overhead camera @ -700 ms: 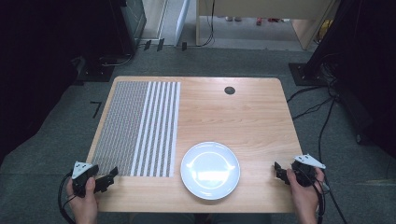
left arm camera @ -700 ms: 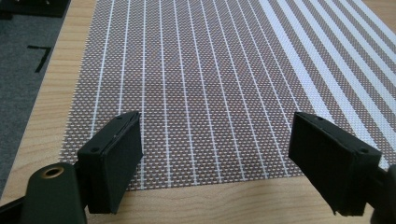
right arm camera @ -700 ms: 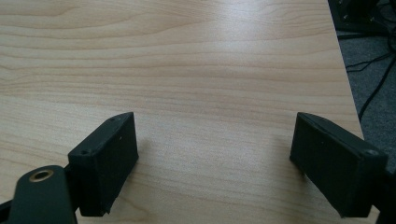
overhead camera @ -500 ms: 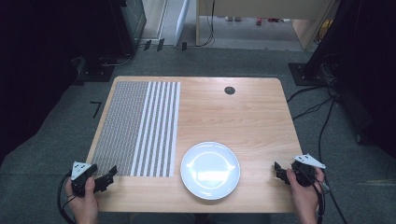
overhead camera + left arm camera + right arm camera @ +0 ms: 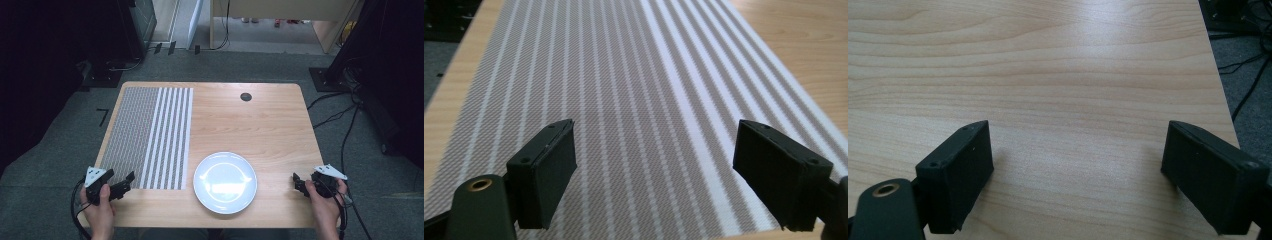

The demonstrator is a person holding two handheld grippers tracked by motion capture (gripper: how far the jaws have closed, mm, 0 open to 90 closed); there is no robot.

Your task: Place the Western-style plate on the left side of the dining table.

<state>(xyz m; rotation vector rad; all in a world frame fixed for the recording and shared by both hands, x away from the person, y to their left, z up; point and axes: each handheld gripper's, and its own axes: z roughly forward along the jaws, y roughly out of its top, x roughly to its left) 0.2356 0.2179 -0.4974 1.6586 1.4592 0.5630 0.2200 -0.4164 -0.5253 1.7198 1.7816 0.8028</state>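
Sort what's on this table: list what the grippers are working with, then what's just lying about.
In hand:
striped placemat, under the open left gripper
white plate, between both grippers
open right gripper

Lying about:
round black grommet in the table
cables on the floor

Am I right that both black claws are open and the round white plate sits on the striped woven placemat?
Not quite. The high view shows the round white plate on the bare wooden table, beside the striped woven placemat. Both claws, left and right, are open.
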